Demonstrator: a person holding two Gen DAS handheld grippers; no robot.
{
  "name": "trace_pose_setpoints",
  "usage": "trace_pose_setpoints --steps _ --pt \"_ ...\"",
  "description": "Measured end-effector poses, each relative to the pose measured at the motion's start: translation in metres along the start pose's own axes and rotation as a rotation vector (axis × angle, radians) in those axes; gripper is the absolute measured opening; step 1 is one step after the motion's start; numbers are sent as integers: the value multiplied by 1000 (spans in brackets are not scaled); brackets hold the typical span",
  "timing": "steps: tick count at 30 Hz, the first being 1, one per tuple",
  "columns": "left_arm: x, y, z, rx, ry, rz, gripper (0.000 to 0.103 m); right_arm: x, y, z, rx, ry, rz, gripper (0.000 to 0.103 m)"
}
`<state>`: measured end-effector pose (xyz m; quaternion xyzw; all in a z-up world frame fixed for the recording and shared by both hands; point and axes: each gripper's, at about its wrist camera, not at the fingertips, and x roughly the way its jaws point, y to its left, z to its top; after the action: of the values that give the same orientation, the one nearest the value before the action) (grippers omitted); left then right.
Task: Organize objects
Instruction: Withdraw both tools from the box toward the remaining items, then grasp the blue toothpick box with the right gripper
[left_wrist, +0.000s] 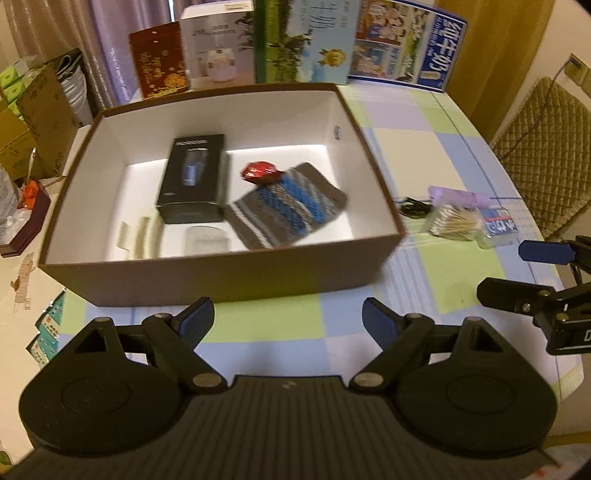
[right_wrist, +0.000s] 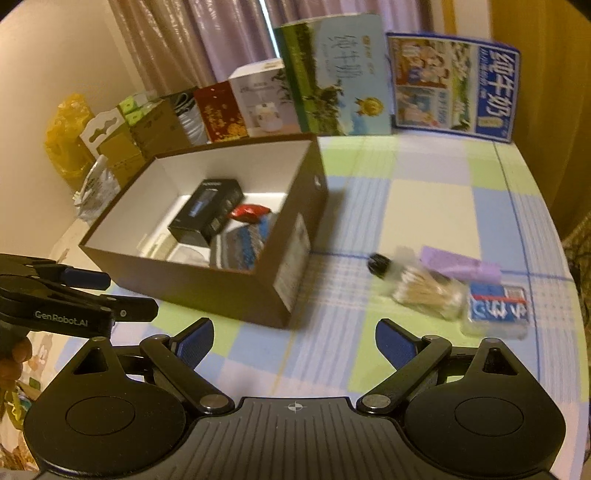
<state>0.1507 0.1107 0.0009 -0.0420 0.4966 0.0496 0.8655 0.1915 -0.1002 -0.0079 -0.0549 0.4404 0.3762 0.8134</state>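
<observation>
A brown open box (left_wrist: 229, 275) (right_wrist: 207, 284) with white inside sits on the checked tablecloth. It holds a black carton (left_wrist: 192, 177) (right_wrist: 207, 212), a red wrapped item (left_wrist: 260, 171) (right_wrist: 247, 213), a striped knitted cloth (left_wrist: 288, 205) (right_wrist: 242, 245) and a clear flat item (left_wrist: 207, 240). To the right of the box lie a bag of cotton swabs (left_wrist: 456, 221) (right_wrist: 424, 291), a purple item (left_wrist: 461, 195) (right_wrist: 460, 267), a clear blue-labelled case (left_wrist: 498, 225) (right_wrist: 496, 310) and a small black item (right_wrist: 377, 264). My left gripper (left_wrist: 288, 321) (right_wrist: 118, 295) is open and empty before the box. My right gripper (right_wrist: 295, 341) (left_wrist: 517, 269) is open and empty.
Milk cartons (left_wrist: 306, 40) (right_wrist: 454, 85), a white carton (left_wrist: 218, 44) and a red carton (left_wrist: 159, 62) stand along the back. Cardboard boxes (left_wrist: 40, 110) and a yellow bag (right_wrist: 68, 133) crowd the left. A quilted chair (left_wrist: 543, 147) stands at the right. A hand (right_wrist: 14, 362) holds the left gripper.
</observation>
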Motion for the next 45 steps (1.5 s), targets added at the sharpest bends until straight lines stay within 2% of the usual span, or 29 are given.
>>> trace_pose_setpoints --steps 12,30,39,45 --pt "5 -66 -6 58 1 -87 85 -28 -55 -22 69 11 -53 92" --pt "18 -141 4 100 -50 -130 85 -46 -125 -34 113 13 -84 92" --pt "41 -178 18 211 -99 -132 84 -44 -169 -33 149 9 -125 92" --pt "63 -201 35 376 -130 -106 82 -41 -196 -31 193 12 -148 92"
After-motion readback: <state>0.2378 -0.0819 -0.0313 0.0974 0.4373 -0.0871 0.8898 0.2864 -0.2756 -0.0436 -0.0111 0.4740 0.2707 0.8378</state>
